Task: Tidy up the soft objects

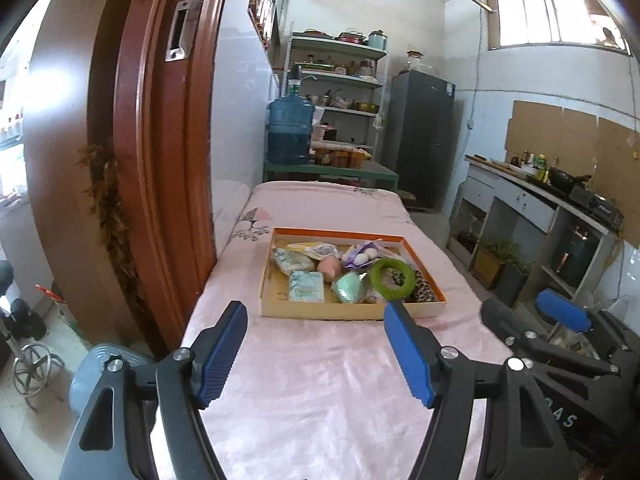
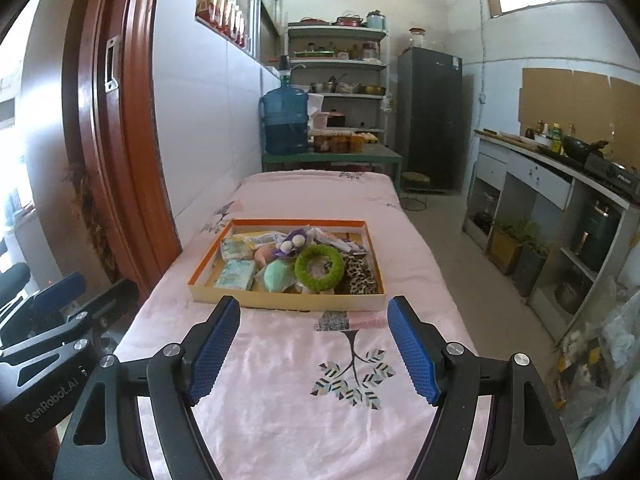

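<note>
- "GenRobot.AI" in pale letters on the black body of the left claw (image 2: 56, 296) (seen at the right-wrist view's lower left edge).
- Other labels are too blurred to read.

Left tongs (image 1: 316, 354) agape, right tongs (image 2: 314, 350) agape, both empty

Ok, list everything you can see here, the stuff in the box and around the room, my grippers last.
box: one, orange-rimmed cardboard, on the pink cloth
ring: one, fuzzy green, in the box
leopard-print fabric: one, box's right corner
mint pouch: one, left of the ring
tissue packs: two, pale printed, box's left side
purple item: one, with white balls, behind the ring
pink cloth: one, covering the table
water jug: one, blue, far end
fridge: one, dark, back wall
left gripper: open, empty
right gripper: open, empty
</note>
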The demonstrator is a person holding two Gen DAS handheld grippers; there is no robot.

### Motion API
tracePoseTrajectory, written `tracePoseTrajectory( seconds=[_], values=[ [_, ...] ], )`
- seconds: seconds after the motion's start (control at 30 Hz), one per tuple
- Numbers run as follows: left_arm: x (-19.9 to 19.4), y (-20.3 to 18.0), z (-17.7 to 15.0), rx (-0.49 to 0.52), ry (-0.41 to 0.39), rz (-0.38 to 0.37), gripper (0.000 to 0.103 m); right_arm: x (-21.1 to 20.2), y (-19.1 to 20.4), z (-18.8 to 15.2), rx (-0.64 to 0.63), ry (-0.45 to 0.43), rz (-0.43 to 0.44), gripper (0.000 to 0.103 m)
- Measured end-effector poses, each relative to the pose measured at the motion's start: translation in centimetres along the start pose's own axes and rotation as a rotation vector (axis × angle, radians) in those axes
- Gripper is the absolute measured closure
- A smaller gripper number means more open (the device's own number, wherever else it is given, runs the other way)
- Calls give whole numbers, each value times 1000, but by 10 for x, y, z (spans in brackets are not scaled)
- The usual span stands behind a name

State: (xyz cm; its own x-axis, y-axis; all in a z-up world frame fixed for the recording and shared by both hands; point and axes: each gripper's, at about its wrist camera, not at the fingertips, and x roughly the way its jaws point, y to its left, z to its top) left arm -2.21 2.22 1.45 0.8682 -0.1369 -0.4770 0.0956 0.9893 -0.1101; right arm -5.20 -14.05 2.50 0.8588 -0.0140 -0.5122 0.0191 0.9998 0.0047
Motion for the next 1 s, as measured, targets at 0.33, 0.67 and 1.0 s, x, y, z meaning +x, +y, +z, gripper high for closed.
tracePoseTrajectory(
  seconds=[0.33,0.67,1.0],
  values=[
    [-2,1,-2,17,11,63,33,-4,-2,-5,10,-3,-36,26],
    [-4,6,-1,2,1,80,33,-3,2,-10,3,5,-36,26],
    [-4,5,-1,11,-5,96,33,-3,4,-10,6,7,-32,26]
  ],
)
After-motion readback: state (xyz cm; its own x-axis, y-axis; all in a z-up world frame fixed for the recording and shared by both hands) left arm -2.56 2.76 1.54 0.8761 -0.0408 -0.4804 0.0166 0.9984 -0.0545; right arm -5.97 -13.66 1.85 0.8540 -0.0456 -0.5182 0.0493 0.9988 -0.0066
